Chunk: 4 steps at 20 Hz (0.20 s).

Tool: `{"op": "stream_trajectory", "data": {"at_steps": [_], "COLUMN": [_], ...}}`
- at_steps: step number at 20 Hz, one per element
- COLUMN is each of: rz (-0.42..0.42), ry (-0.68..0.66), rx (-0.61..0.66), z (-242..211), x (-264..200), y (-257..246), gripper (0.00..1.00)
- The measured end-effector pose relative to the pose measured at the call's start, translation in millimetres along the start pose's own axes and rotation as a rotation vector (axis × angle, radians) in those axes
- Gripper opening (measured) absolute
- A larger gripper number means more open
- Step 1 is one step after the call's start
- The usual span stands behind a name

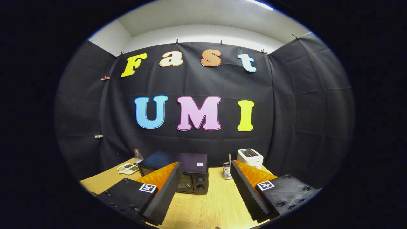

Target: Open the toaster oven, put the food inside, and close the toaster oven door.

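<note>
Well above the wooden table (219, 203) hangs the gripper (203, 197), its two fingers spread wide apart with bare tabletop showing between them; they have hold of nothing and touch nothing. Beyond the fingers, a little toward the left one, stands the toaster oven (178, 171), a dark box with its glass door shut and upright; two round knobs (200, 183) sit one above the other on the right of its front, and a small white sticker lies on its top near the right corner; the left finger (165, 190) hides the lower left part of the door from view. Left of the oven, near the table's far left corner, lies a small white dish (127, 168) divided into compartments that hold brown and green bits of food; what food it is I cannot tell; just behind the dish, close beside the oven's left rear corner, stands a clear plastic bottle (138, 156) with a reddish cap. Right of the oven, well apart from it, a white slot toaster (250, 158) stands at the back of the table against the black cloth wall (302, 111); just left of it, a small wire holder (226, 170) stands with a brownish handle poking up out of it.
</note>
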<state>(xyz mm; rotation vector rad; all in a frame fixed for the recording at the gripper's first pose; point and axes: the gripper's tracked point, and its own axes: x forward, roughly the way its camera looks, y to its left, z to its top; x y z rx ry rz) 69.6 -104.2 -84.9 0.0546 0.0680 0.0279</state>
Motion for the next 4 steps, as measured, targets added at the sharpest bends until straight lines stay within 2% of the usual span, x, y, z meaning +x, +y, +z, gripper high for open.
{"op": "stream_trajectory", "data": {"at_steps": [4], "rz": [-0.003], "ry": [-0.01], "rx": [0.003], "z": [6.7], "x": [2.6], "y": [1.1], "gripper": [0.98]}}
